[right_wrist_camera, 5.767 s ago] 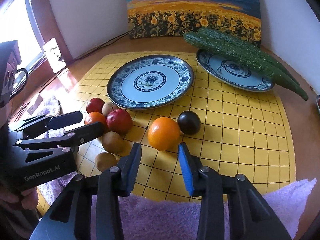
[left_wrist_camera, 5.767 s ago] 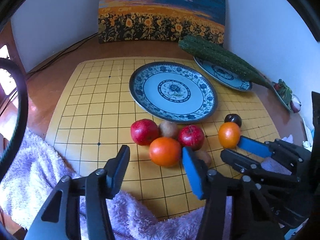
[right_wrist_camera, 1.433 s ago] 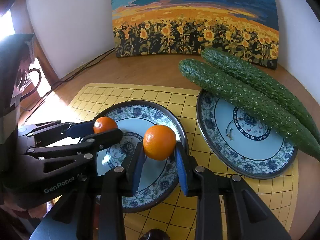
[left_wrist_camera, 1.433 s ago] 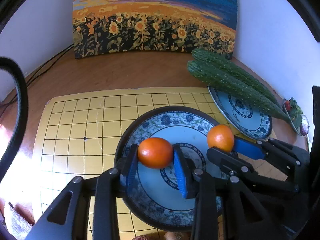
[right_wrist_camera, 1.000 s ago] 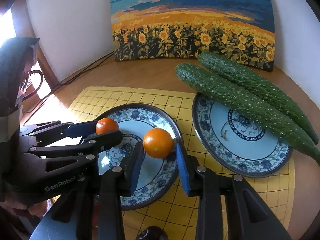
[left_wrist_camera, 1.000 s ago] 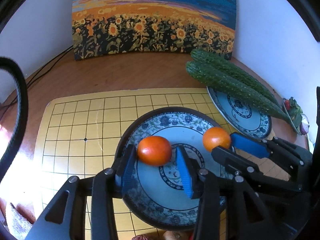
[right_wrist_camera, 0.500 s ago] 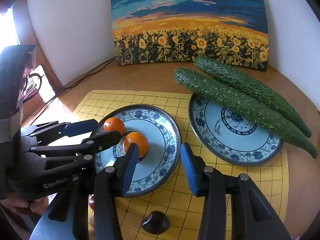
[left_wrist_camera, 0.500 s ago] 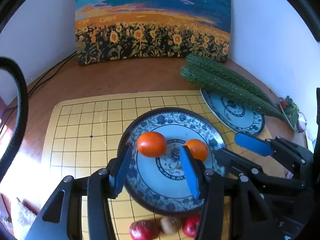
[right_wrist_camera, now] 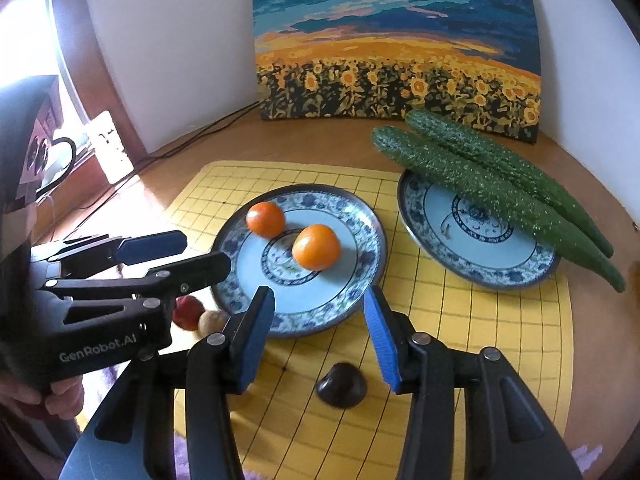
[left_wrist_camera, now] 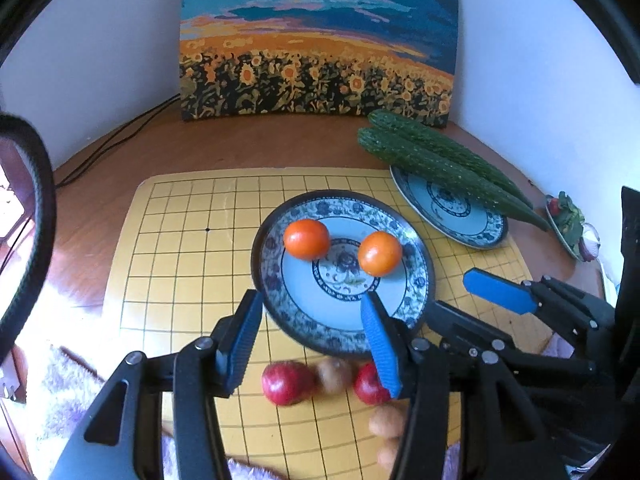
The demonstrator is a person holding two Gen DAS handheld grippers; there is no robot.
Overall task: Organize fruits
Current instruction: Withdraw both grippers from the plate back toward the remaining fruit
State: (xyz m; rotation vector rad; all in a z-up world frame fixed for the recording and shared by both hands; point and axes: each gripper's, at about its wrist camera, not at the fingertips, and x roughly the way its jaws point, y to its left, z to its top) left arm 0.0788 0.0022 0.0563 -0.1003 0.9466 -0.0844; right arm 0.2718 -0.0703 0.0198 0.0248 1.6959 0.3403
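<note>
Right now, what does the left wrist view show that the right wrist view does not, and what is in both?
Only the left wrist view shows a second red apple behind its blue pad, and two blurred brown fruits near the bottom edge. Only the right wrist view shows the dark purple round fruit on the yellow grid mat. Both show two oranges on the blue patterned plate, two long green cucumbers across a second plate, and the sunflower painting.
</note>
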